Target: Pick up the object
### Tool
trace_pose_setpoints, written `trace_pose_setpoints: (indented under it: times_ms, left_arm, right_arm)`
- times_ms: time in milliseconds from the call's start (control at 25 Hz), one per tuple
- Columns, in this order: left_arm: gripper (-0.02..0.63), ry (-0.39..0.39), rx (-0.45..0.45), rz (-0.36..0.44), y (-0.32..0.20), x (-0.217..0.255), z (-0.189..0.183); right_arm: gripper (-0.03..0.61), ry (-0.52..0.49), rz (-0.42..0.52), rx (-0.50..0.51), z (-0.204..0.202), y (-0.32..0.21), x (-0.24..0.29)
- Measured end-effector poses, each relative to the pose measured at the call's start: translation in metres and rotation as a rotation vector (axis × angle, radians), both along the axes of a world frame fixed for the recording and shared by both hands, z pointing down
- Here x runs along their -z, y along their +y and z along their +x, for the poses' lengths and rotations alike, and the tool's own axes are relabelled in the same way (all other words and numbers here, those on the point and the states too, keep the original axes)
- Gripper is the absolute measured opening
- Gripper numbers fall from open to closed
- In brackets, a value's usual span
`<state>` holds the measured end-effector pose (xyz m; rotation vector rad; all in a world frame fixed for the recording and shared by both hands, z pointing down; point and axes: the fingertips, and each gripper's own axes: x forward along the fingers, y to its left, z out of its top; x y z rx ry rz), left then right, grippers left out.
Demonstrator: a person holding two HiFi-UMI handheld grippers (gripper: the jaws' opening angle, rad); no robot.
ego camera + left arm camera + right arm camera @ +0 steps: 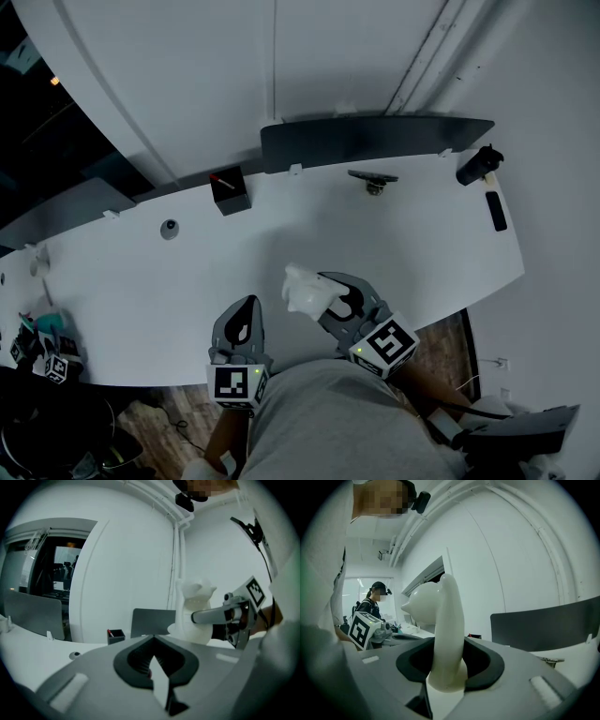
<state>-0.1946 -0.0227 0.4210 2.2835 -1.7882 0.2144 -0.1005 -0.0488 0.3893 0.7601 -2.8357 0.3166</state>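
The object is a white, glossy, curved figurine (302,286). It is lifted just above the near part of the white table (141,281). My right gripper (330,292) is shut on it, its dark pads pressing a narrow curved part (446,634) from both sides. In the left gripper view the figurine (194,611) shows upright, with the right gripper (225,616) clamped on its side. My left gripper (244,317) hangs beside it to the left, shut with nothing between its jaws (153,638). In the right gripper view the left gripper (370,630) sits at the left.
A black pen box (229,192), a small round knob (169,228), a dark upright panel (375,139), a small stand (373,180), a black cylinder (478,165) and a black remote (496,210) lie along the table's far side. A person (375,599) stands in the background.
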Motion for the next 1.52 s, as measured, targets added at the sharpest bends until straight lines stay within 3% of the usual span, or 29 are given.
trace_pose_setpoints:
  times_ms: [360, 560, 1200, 1520]
  left_arm:
    - [0.0, 0.023, -0.074, -0.015, 0.011, -0.009, 0.012]
    - [0.0, 0.001, -0.102, -0.013, 0.022, -0.014, 0.035]
    - [0.0, -0.069, -0.013, 0.015, 0.09, 0.005, 0.158]
    - [0.0, -0.086, 0.072, -0.004, 0.134, 0.007, 0.18]
  right_arm:
    - [0.156, 0.029, 0.046, -0.066, 0.014, 0.011, 0.002]
    - [0.153, 0.01, 0.041, -0.108, 0.042, 0.03, 0.003]
    - [0.15, -0.157, 0.148, -0.035, 0.158, 0.089, 0.031]
    - [0.15, -0.196, 0.12, 0.007, 0.186, 0.119, 0.033]
